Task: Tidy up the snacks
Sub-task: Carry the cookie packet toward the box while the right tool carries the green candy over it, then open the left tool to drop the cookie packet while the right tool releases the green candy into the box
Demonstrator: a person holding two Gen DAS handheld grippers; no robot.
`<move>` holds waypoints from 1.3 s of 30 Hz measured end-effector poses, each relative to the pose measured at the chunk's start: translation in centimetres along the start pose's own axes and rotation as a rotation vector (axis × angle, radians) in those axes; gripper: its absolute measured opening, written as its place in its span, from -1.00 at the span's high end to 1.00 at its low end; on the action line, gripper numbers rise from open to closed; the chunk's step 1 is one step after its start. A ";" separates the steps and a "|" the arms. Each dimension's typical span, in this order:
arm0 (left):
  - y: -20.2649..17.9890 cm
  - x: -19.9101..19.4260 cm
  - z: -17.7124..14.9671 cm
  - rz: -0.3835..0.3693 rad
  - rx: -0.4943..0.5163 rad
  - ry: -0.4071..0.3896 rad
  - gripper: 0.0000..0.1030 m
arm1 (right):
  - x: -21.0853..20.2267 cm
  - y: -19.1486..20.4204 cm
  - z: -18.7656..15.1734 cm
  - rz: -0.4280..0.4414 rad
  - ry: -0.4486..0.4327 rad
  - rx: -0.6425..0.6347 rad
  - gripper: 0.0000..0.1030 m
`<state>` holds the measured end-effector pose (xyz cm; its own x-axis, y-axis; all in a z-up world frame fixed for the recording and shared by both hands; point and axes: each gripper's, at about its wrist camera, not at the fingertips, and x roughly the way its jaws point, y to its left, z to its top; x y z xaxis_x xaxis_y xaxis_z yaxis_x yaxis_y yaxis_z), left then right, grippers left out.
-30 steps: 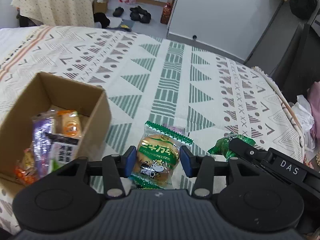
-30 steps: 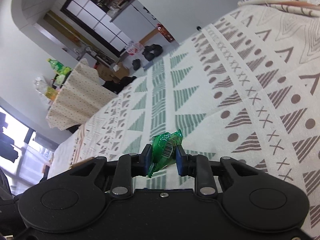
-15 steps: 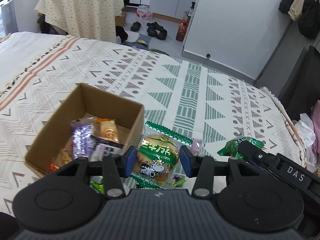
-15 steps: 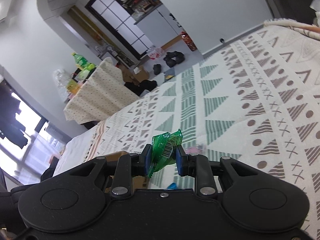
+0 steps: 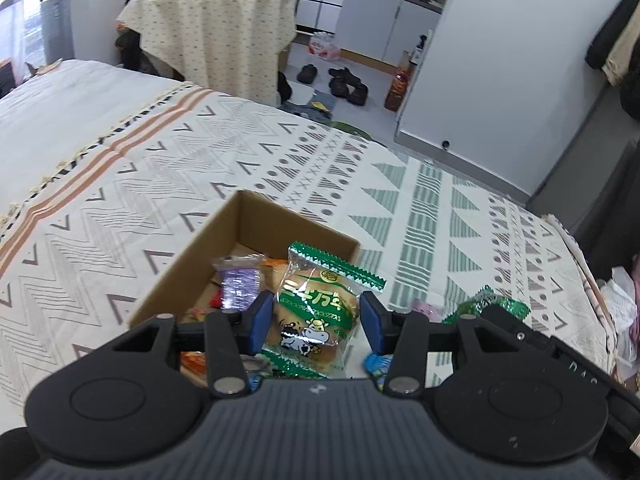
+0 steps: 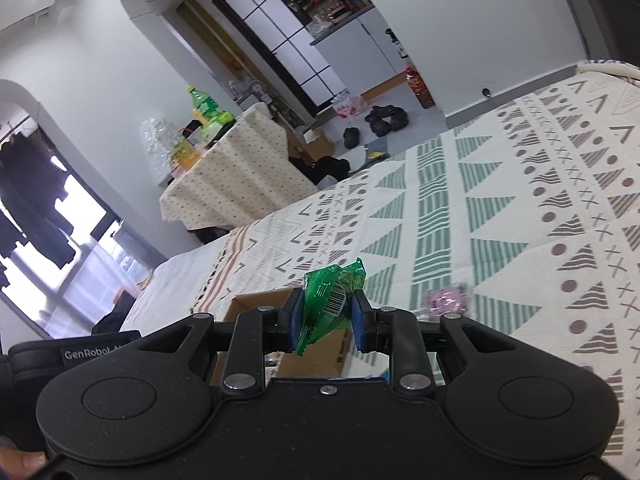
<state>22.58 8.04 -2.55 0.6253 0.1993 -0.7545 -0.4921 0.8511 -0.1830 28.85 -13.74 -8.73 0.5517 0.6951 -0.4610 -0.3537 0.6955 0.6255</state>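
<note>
My left gripper [image 5: 316, 322] is shut on a bun in a clear green-edged packet [image 5: 316, 312] with a cow print, held in the air over the near end of an open cardboard box [image 5: 240, 220]. The box holds several snacks, among them a purple packet [image 5: 238, 284]. My right gripper [image 6: 325, 314] is shut on a small crinkled green packet [image 6: 328, 300] with a barcode, lifted above the bed; the box's edge [image 6: 260, 300] shows just beyond it. That right gripper and its green packet [image 5: 496, 304] also show at the right of the left wrist view.
The box stands on a bed with a patterned cream, green and brown spread [image 5: 160, 184]. A pink packet [image 6: 446, 300] and a blue one [image 5: 376, 362] lie on the spread near the box. Beyond the bed are a cloth-covered table [image 5: 212, 28], shoes [image 5: 346, 80] on the floor and a white wall.
Both grippers rose with their packets still held. The left one swung left, so the bun went from lying on the spread beside the box to hanging over it. The right view tilted up.
</note>
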 end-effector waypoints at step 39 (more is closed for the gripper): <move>12.5 5.8 2.4 -0.020 -0.157 0.135 -0.07 | 6.7 8.6 -2.6 0.005 0.057 -0.126 0.52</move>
<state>21.49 21.01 -7.72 0.5544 0.1069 -0.8254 -0.5753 0.7659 -0.2872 27.58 -2.62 -8.12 0.5071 0.7052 -0.4956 -0.4504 0.7070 0.5452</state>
